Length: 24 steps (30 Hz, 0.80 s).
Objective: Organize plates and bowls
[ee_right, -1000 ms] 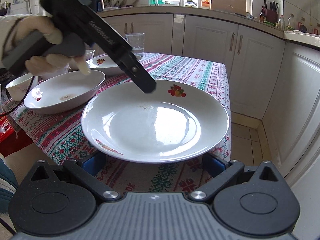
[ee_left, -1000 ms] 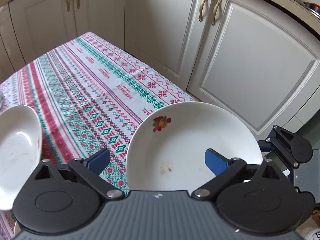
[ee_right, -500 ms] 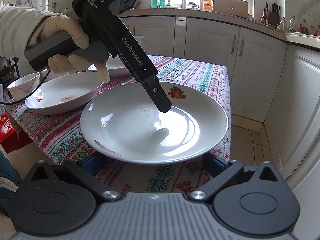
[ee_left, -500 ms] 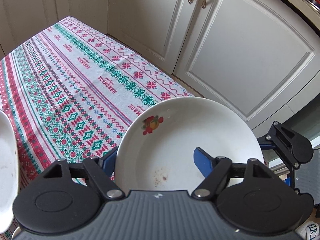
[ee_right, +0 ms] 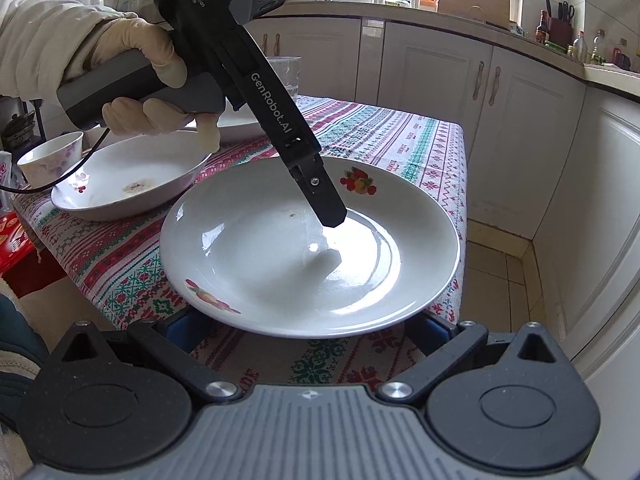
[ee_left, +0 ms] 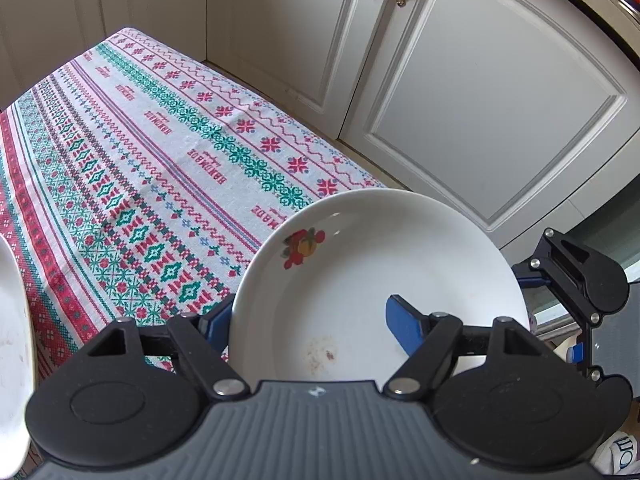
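Note:
A white plate with fruit prints (ee_right: 280, 264) sits at the near corner of the patterned tablecloth; it also shows in the left wrist view (ee_left: 360, 280). My left gripper (ee_left: 308, 322) is open, one finger (ee_left: 404, 322) over the plate's inside, the other (ee_left: 214, 320) outside its rim. In the right wrist view that gripper (ee_right: 324, 204) reaches down into the plate. My right gripper (ee_right: 308, 330) is open, its blue fingers below and on either side of the plate's near rim. A second white dish (ee_right: 128, 176) lies to the left.
A small white bowl (ee_right: 52, 158), another plate (ee_right: 236, 120) and a glass (ee_right: 286, 76) stand farther back on the table (ee_left: 140, 140). White cabinet doors (ee_left: 480, 80) stand close along the table's far and right sides. The table edge drops off under the plate.
My left gripper has come down and forward over the fruit plate, so that its fingers now straddle the rim. The right gripper has held still below the plate.

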Available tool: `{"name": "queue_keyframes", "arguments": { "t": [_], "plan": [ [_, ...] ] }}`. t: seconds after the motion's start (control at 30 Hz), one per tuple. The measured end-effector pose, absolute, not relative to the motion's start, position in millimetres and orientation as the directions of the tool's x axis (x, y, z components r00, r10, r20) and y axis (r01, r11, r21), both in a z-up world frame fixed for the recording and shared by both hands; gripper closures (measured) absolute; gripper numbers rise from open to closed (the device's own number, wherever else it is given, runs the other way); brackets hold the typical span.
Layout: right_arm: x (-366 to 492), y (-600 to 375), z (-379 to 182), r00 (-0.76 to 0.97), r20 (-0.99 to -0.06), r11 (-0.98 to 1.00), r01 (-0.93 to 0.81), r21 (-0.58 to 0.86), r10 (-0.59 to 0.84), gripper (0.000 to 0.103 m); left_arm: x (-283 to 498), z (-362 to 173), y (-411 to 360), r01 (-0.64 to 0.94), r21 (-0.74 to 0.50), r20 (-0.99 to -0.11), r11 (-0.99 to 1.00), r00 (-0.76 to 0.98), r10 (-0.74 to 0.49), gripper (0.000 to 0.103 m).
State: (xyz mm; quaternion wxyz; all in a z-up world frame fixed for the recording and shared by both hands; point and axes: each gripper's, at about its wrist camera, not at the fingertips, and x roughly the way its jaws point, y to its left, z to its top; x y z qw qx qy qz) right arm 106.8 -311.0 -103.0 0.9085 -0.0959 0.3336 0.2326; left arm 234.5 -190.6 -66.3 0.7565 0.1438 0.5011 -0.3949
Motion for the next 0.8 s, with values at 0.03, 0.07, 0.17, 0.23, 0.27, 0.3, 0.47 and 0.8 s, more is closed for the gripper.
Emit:
{"name": "queue_keyframes", "arguments": {
  "t": [0.03,0.07,0.17,0.23,0.27,0.3,0.47,0.8],
  "plan": [
    [108,-311,-102,0.667,-0.653,0.873,-0.487,-0.019,0.358,0.0,235,-67,-191,0.743,-0.177,-0.872,0.646,0.186,-0.453,0.026],
    [109,-311,-102,0.664,-0.657,0.873,-0.488,-0.018,0.357,0.0,235,-67,-191,0.744,-0.176,-0.872,0.645,0.186,-0.453,0.026],
    [111,-310,-101,0.657,-0.668,0.874,-0.486,-0.019,0.351,0.0,234,-67,-191,0.749,-0.177,-0.871,0.638,0.184,-0.456,0.026],
    [111,-310,-100,0.654,-0.672,0.874,-0.486,-0.021,0.348,0.0,234,-67,-191,0.748,-0.18,-0.87,0.639,0.183,-0.458,0.026],
    [111,-309,-99,0.652,-0.674,0.873,-0.487,-0.021,0.347,0.0,233,-66,-190,0.747,-0.179,-0.868,0.64,0.186,-0.46,0.026],
    [112,-309,-99,0.651,-0.676,0.873,-0.487,-0.022,0.346,0.0,233,-65,-190,0.748,-0.177,-0.867,0.64,0.189,-0.461,0.026],
    [112,-306,-96,0.654,-0.677,0.872,-0.488,-0.035,0.338,0.0,233,-57,-185,0.746,-0.183,-0.855,0.641,0.201,-0.478,0.026],
    [137,-309,-86,0.641,-0.667,0.851,-0.525,-0.019,0.381,0.0,257,-44,-172,0.715,-0.184,-0.832,0.674,0.251,-0.494,0.026]
  ]
}}
